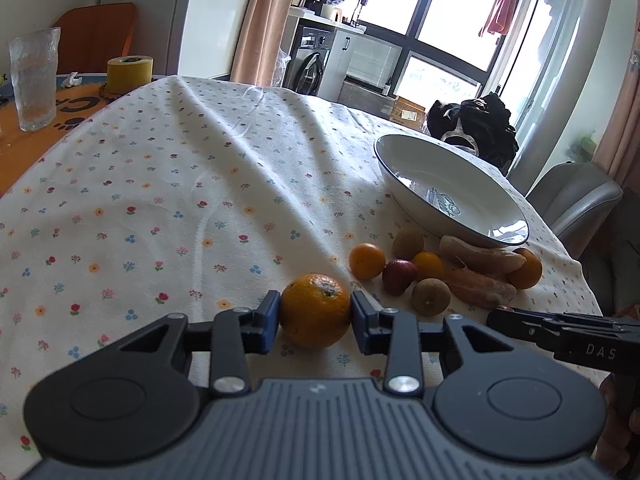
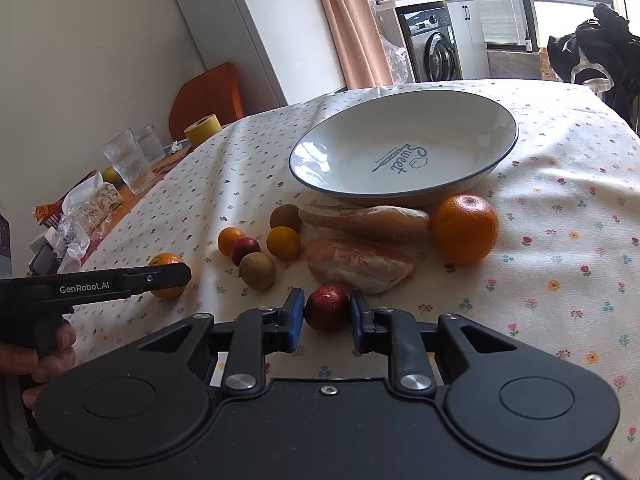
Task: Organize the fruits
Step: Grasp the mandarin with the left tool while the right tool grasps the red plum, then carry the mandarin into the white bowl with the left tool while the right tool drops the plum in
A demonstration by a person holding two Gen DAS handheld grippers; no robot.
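Two grippers work low over the flowered tablecloth [image 1: 160, 184], each with a fruit between its blue pads. The left gripper [image 1: 315, 316] has its fingers against both sides of an orange [image 1: 315, 311] that sits on the cloth, clamped on it. The right gripper [image 2: 327, 312] brackets a small red fruit [image 2: 327, 306], also resting on the cloth; its pads sit close to the skin, but whether they press it I cannot tell.

Beyond them lies the rest of the pile: a second red fruit [image 2: 245, 249], two small oranges [image 2: 283, 242], two brown round fruits [image 2: 257, 270], two pale wrapped pieces [image 2: 360, 265] and a big orange [image 2: 464, 229], which touches the bowl's side. The white bowl [image 2: 472, 172], blue-rimmed and with "Sweet" printed inside, stands just behind the pile and holds nothing. Farther left, off the cloth, stand drinking glasses [image 2: 129, 161] and a yellow tape roll [image 2: 203, 128].
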